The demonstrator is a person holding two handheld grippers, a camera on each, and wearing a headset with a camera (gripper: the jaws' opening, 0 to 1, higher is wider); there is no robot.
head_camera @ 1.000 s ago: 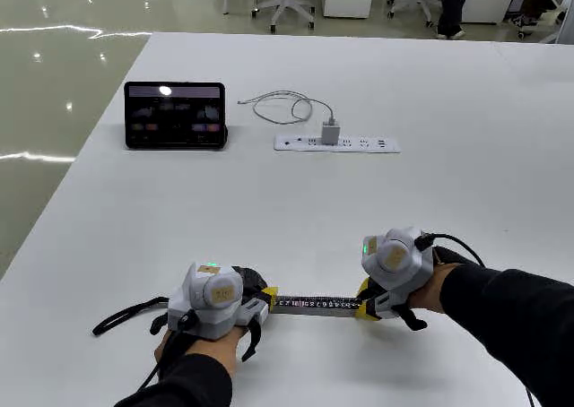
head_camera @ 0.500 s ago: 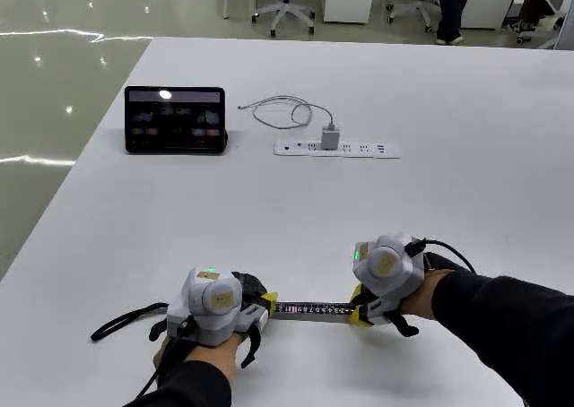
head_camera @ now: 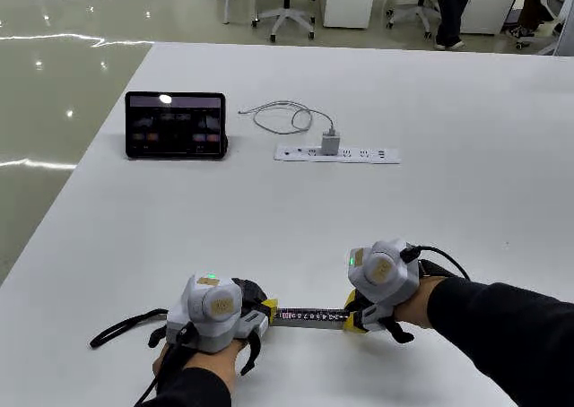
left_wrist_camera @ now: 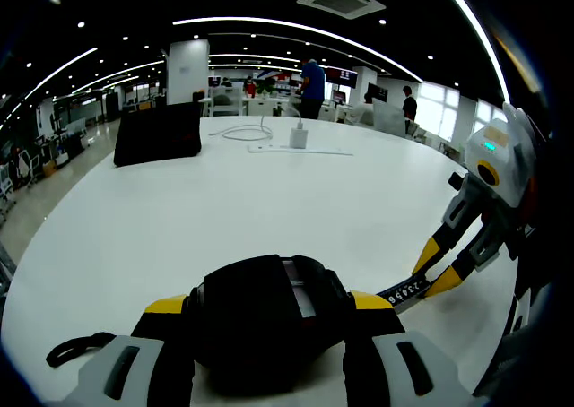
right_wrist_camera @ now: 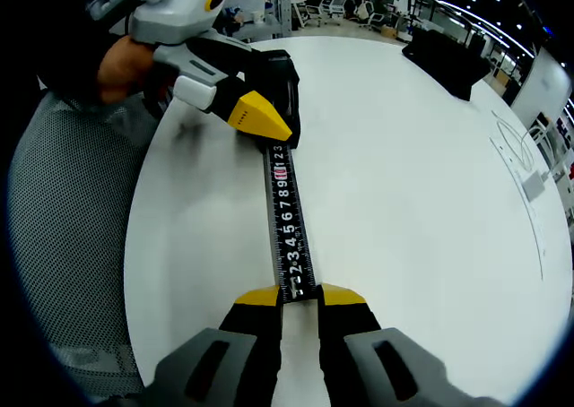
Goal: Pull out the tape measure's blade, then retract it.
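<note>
Close to the table's near edge, the left gripper clamps the tape measure case, and the right gripper pinches the tip of the blade. The short blade runs straight between them along that edge, so retracting probably means the right gripper travelling leftward toward the case.

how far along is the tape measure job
Done: the blade is pulled out, numbers showing. In hand: the left hand-held gripper clamps the black case, and the right hand-held gripper pinches the blade's tip. Left: retracting the blade into the case.
</note>
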